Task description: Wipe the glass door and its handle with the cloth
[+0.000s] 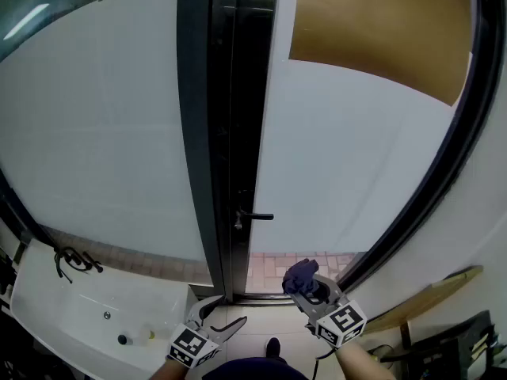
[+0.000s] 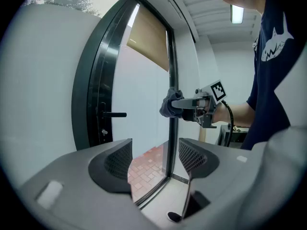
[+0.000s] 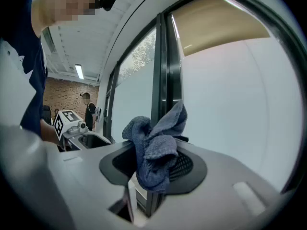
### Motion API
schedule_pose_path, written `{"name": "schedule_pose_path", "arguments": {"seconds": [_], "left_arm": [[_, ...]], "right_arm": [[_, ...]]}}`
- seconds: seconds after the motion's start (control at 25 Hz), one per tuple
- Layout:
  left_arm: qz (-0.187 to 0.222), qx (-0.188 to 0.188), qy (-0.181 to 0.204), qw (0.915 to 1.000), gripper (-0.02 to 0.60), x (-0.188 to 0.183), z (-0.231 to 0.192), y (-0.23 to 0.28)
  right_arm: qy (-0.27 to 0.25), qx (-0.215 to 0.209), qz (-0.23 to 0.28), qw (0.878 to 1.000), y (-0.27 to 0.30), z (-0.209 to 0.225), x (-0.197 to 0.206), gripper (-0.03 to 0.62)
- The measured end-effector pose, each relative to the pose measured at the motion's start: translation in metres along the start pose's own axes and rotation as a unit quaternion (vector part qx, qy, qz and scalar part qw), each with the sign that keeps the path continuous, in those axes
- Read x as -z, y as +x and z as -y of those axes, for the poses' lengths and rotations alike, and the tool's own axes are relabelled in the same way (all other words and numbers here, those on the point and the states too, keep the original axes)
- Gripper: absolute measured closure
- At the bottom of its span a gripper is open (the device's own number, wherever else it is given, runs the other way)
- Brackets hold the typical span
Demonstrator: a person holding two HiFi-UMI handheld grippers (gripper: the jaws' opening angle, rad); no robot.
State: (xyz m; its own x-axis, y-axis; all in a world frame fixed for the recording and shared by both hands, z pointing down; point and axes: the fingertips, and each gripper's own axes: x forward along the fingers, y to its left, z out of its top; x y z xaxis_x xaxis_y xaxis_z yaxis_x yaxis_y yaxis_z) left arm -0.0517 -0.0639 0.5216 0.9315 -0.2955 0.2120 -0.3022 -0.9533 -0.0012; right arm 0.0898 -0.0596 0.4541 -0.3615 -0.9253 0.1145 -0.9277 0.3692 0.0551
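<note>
Currently right hand-held gripper [image 1: 310, 290] clamps blue cloth [image 3: 153, 150] near glass door [image 1: 348, 172]; left hand-held gripper [image 1: 224, 323] gaping, empty.

The right gripper [image 1: 311, 289] grips a crumpled dark blue cloth [image 1: 299, 274] below the black lever handle [image 1: 255, 216]. The left gripper [image 1: 224, 317] has its jaws apart.

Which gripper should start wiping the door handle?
Right. The right gripper is shut on the blue cloth and points toward the glass door, just below the handle. The left gripper is open and empty.
</note>
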Motion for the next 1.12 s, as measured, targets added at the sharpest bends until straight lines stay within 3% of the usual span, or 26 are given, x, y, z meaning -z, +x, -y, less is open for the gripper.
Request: {"name": "schedule_pose_path", "arguments": {"seconds": [0.28, 0.52, 0.8, 1.12], "left_arm": [[0.003, -0.009, 0.009, 0.9999, 0.284, -0.021, -0.009, 0.027], [0.01, -0.032, 0.008, 0.9994, 0.285, -0.035, -0.026, 0.052], [0.007, -0.063, -0.002, 0.998, 0.293, -0.037, -0.04, 0.073], [0.003, -0.089, -0.015, 0.9959, 0.295, -0.034, -0.049, 0.084]], "right_arm": [[-0.087, -0.038, 0.013, 0.995, 0.061, 0.032, -0.04, 0.444], [-0.195, -0.075, 0.022, 0.978, 0.128, 0.05, -0.077, 0.444], [-0.344, -0.092, 0.014, 0.934, 0.203, 0.059, -0.104, 0.444], [-0.492, -0.1, -0.017, 0.864, 0.269, 0.057, -0.085, 0.45]]}}
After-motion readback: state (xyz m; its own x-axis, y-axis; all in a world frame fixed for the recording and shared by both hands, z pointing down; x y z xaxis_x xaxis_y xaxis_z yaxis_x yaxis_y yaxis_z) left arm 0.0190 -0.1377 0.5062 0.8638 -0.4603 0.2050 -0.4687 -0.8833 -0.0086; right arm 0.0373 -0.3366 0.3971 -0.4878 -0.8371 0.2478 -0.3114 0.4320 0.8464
